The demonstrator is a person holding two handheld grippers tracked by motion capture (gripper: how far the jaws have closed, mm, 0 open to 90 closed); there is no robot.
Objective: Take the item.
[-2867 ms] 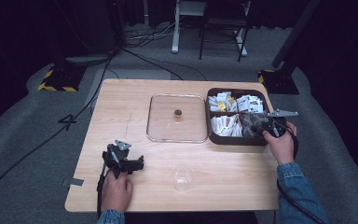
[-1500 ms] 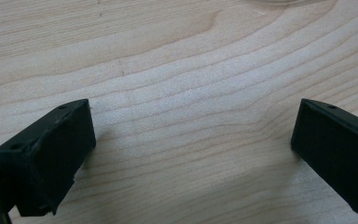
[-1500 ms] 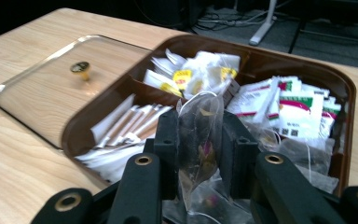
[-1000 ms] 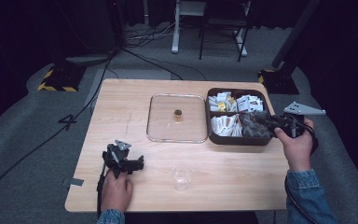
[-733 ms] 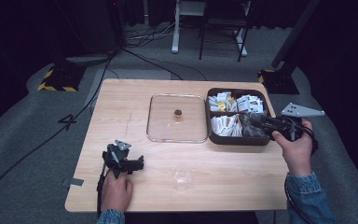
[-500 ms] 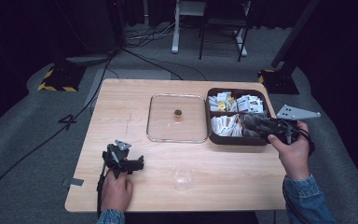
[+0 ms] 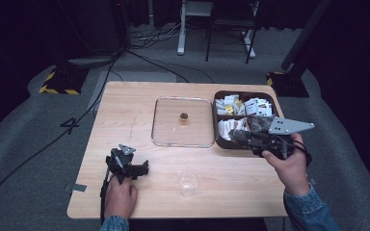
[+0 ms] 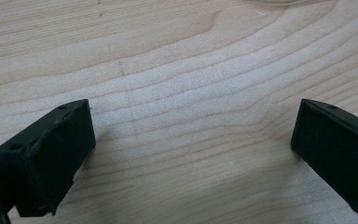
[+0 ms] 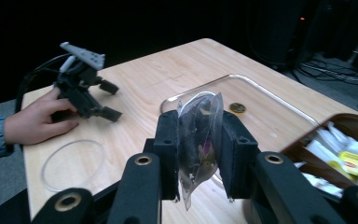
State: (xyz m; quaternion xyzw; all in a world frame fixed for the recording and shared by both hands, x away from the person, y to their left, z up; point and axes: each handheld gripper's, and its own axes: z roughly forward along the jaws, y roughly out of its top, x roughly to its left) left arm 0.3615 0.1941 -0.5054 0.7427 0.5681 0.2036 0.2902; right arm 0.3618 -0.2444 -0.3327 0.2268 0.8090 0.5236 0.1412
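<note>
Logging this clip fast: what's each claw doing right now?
Left claw: open, empty, over bare table.
Right claw: shut on a clear packet.

table (image 7: pixel 135 120): showing pale wood, matt, fine grain running along it
tray (image 7: pixel 182 143): looking clear, glossy plastic or glass
cup (image 7: pixel 189 183): appearing transparent, thin plastic
pouch (image 9: pixel 198 140): gleaming as clear, crinkled film
jaws: showing black, matt, slightly rough pads
box (image 7: pixel 220 144): looking dark brown, smooth
floor (image 7: pixel 24 159): lying grey, carpet-like, rough

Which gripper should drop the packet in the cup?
Right. The right gripper is shut on the clear packet beside the brown box. The left gripper rests open on the table, nearer the clear cup.
</note>
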